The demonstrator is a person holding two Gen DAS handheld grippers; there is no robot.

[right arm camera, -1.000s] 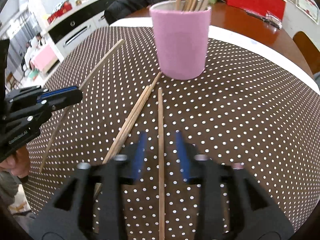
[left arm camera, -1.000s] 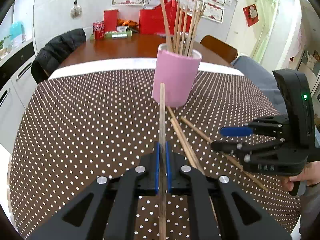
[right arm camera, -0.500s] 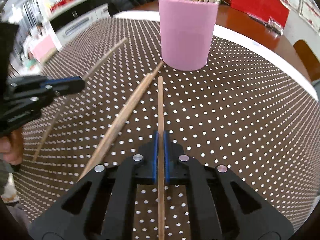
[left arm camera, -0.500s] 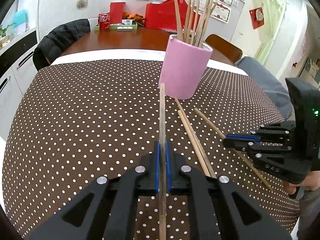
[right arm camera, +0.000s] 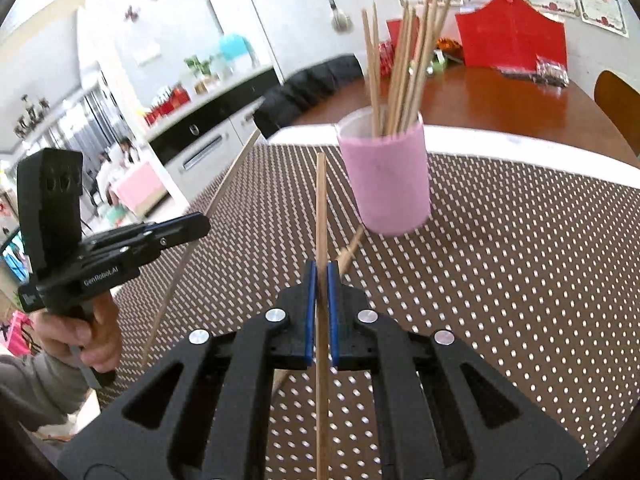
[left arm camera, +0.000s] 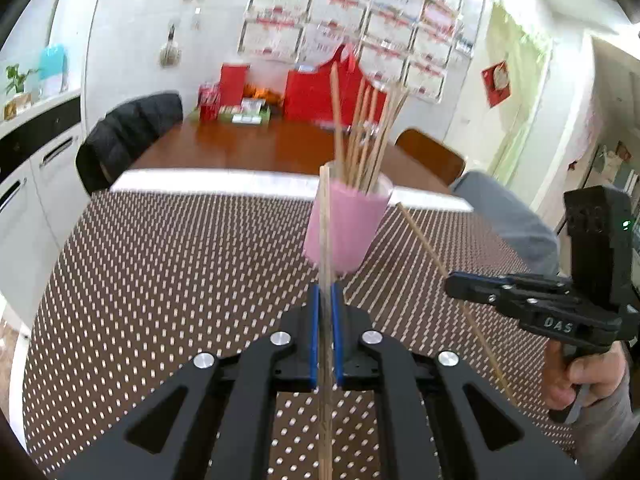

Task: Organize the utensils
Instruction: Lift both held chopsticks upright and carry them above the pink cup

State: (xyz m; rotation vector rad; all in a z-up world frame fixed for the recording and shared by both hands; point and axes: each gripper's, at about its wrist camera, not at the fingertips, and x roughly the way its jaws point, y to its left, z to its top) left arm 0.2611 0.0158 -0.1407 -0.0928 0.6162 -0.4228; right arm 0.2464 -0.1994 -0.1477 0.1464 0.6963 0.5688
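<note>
Two handheld black grippers are raised above a tabletop (left arm camera: 160, 264) covered with a brown cloth dotted in white, and each grips one thin wooden chopstick. The left gripper (left arm camera: 327, 304) has its blue-lined fingers (left arm camera: 314, 332) pressed together on a pale wooden chopstick (left arm camera: 326, 232), which runs straight ahead along the fingers toward a pink cylindrical cup (left arm camera: 344, 232) near the far edge of the cloth. The right gripper (right arm camera: 321, 280) has its fingers (right arm camera: 309, 312) clamped in the same way on a second wooden chopstick (right arm camera: 320, 208), whose far tip ends just left of the cup (right arm camera: 386, 184) in that view.

In the left wrist view, the right gripper (left arm camera: 456, 286) appears at the right side, held by a hand (left arm camera: 580, 376), with its chopstick (left arm camera: 424, 240) slanting up toward the cup. In the right wrist view, the left gripper (right arm camera: 200, 226) shows at the left, held by the other hand (right arm camera: 80, 336), its chopstick (right arm camera: 208, 216) slanting up and away across the cloth.

The pink cup stands upright and holds a loose bundle of wooden chopsticks (right arm camera: 404, 68) fanning out above its rim. More chopsticks (right arm camera: 350, 250) lie flat on the cloth, just in front of the cup's base, partly hidden behind the right gripper's fingers. Beyond the cloth lies a bare brown wooden surface (left arm camera: 240, 148) with red boxes (left arm camera: 316, 96) against the wall, and a black jacket (left arm camera: 128, 132) is draped over a chair at the left.
</note>
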